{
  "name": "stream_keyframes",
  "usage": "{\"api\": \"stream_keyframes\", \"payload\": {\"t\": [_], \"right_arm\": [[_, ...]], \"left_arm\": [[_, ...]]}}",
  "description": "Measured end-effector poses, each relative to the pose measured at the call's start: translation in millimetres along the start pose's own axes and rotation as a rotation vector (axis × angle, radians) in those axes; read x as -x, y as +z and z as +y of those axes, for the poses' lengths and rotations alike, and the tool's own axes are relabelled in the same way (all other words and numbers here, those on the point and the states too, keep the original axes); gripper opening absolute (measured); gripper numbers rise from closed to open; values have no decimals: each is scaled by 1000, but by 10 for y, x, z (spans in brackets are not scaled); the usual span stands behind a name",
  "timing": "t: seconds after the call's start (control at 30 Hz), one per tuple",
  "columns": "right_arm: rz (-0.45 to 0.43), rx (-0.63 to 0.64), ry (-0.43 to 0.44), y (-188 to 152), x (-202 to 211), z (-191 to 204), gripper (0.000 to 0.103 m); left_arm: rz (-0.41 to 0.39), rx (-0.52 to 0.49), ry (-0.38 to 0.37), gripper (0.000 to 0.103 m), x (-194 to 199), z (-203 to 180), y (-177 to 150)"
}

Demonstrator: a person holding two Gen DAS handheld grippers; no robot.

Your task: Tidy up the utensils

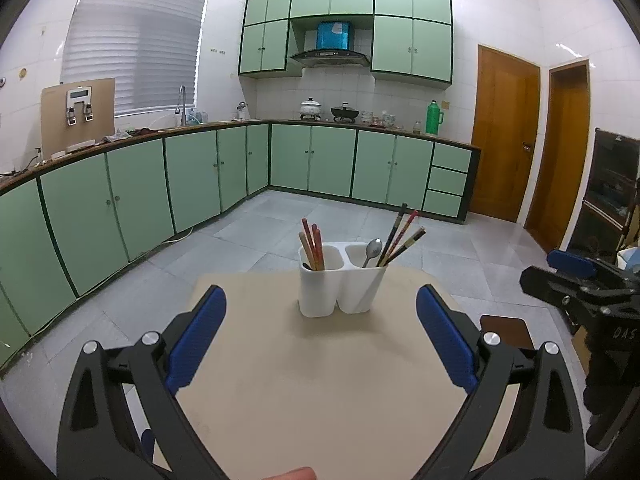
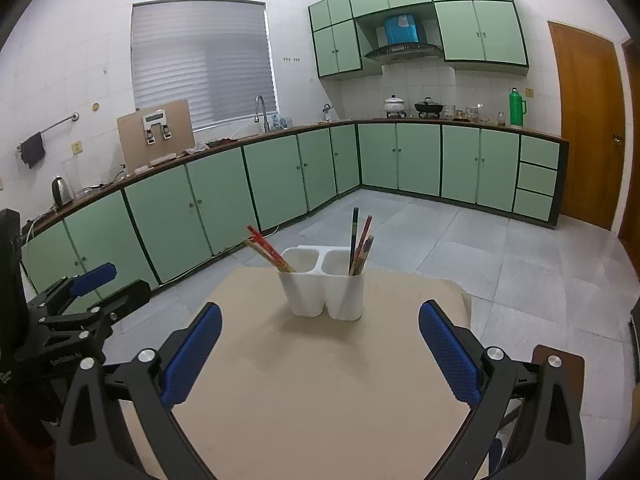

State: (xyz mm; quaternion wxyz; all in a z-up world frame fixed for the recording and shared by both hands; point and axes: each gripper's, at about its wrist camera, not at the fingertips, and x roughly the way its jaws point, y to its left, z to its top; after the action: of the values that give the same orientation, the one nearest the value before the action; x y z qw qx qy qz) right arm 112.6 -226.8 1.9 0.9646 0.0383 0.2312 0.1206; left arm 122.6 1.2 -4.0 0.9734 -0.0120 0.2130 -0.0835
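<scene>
A white two-compartment utensil holder stands near the far edge of a beige table. Its left compartment holds red and wooden chopsticks. Its right compartment holds dark and patterned chopsticks and a metal spoon. My left gripper is open and empty, short of the holder. My right gripper is open and empty too, also short of the holder. Each gripper shows at the edge of the other's view, the right one and the left one.
Green kitchen cabinets run along the left and back walls under a counter with pots and a green flask. Wooden doors are at the right. A grey tiled floor surrounds the table. A dark brown board sticks out at the table's right.
</scene>
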Motion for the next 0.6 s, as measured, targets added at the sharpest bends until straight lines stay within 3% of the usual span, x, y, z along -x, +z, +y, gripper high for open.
{"api": "stream_keyframes", "payload": {"t": [0.6], "right_arm": [[-3, 15, 17, -146, 189, 125, 97]], "left_arm": [[-13, -34, -18, 93, 289, -175, -86]]}}
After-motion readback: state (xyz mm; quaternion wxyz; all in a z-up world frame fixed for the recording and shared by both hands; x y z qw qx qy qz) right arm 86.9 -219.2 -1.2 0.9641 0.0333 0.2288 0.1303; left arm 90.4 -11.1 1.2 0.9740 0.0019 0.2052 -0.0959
